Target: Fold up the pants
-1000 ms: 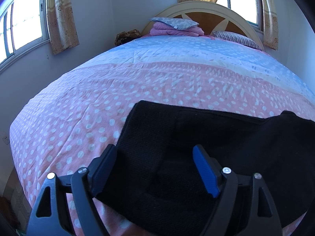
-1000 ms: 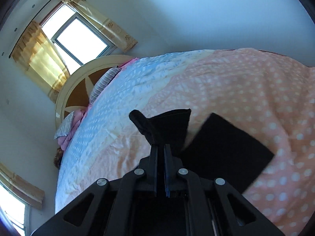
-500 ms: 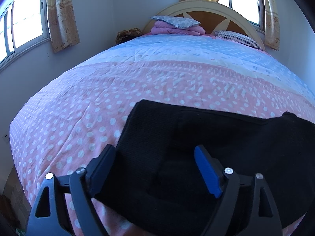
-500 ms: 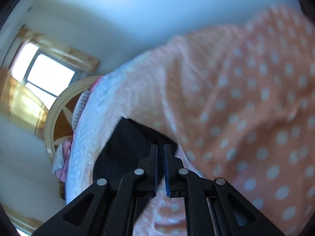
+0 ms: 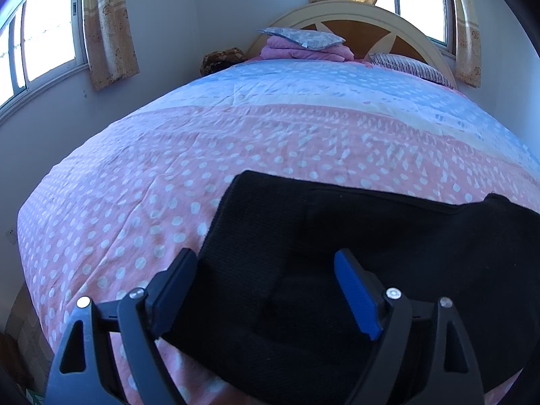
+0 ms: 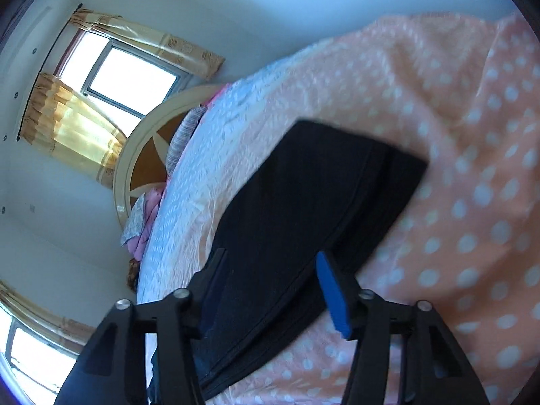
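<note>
The pants (image 5: 354, 253) are lying folded on the bed (image 5: 168, 175), their near edge cut off. The left gripper (image 5: 266, 290) is gaping wide; the right gripper (image 6: 270, 287) is opening, gripping nothing.

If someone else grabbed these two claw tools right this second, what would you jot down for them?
Left gripper: open, hovering over the near end of the black pants, gripping nothing.
Right gripper: jaws opening; the pants lie beneath them, not pinched.
Pants: lying on the dotted pink bedspread, already folded over into stacked layers.
Done: at least one fold is laid down.
Left: probably check that the edges line up, smooth them, and add a final fold if a smaller bundle is wanted.
</note>
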